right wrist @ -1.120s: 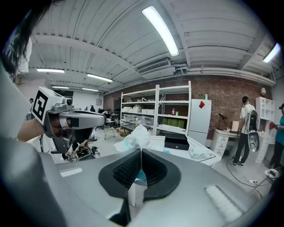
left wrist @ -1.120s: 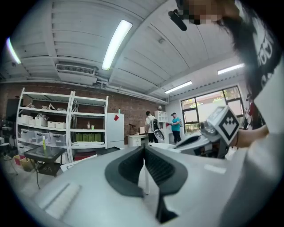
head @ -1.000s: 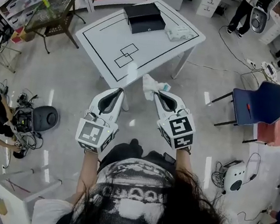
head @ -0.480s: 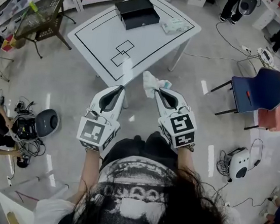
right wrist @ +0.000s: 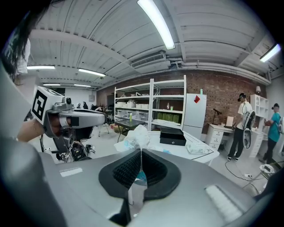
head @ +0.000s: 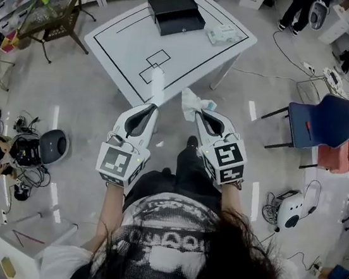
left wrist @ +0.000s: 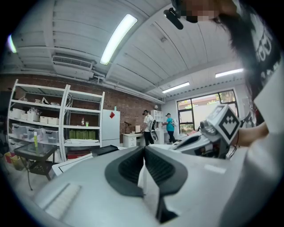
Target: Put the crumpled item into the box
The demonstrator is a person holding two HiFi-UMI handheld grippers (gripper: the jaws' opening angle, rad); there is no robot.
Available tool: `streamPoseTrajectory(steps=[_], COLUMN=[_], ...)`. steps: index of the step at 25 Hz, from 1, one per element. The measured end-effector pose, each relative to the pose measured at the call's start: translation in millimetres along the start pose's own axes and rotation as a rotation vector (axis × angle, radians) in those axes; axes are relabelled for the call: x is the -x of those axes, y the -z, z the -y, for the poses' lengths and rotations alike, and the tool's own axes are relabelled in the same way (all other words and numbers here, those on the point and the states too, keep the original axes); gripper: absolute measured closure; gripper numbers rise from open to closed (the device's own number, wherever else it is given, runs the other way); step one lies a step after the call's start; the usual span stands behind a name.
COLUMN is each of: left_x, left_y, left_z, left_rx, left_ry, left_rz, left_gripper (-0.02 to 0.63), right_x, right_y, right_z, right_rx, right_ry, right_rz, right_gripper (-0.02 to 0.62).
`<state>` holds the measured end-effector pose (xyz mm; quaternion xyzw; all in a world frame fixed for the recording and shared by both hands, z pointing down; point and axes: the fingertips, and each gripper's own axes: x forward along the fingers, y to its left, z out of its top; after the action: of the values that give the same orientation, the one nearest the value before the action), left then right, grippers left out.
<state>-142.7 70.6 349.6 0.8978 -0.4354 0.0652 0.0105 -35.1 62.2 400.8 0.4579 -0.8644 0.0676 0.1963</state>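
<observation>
My right gripper (head: 198,112) is clamped on the crumpled white wrapper (head: 190,101). My left gripper (head: 152,106) is pinched on a white strip (head: 158,84). The black box (head: 176,13) sits on the white table (head: 126,43) ahead.

White table (head: 135,51), blue chair (head: 329,127), glossy grey floor (head: 69,112).

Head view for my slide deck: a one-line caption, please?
Right gripper holds a crumpled item, left gripper a white strip, before the table bearing a black box.
</observation>
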Motion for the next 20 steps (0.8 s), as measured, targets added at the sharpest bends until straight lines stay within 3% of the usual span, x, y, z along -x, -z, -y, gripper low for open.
streamPoseTrajectory(steps=[8,20], left_x=[-50,-184], left_y=[7,-17], left_z=[-27,-40], left_rx=[0.0,-0.013], left_ry=[-0.068,-0.148], left_rz=[-0.021,-0.014], left_gripper=[0.606,0.606], right_x=[-49,-96], right_y=[-8,-19], right_z=[48,184], right_rx=[0.01,0.044], right_ry=[-0.055,-0.1], right_rz=[0.017,0.029], right_gripper=[0.588,0.588])
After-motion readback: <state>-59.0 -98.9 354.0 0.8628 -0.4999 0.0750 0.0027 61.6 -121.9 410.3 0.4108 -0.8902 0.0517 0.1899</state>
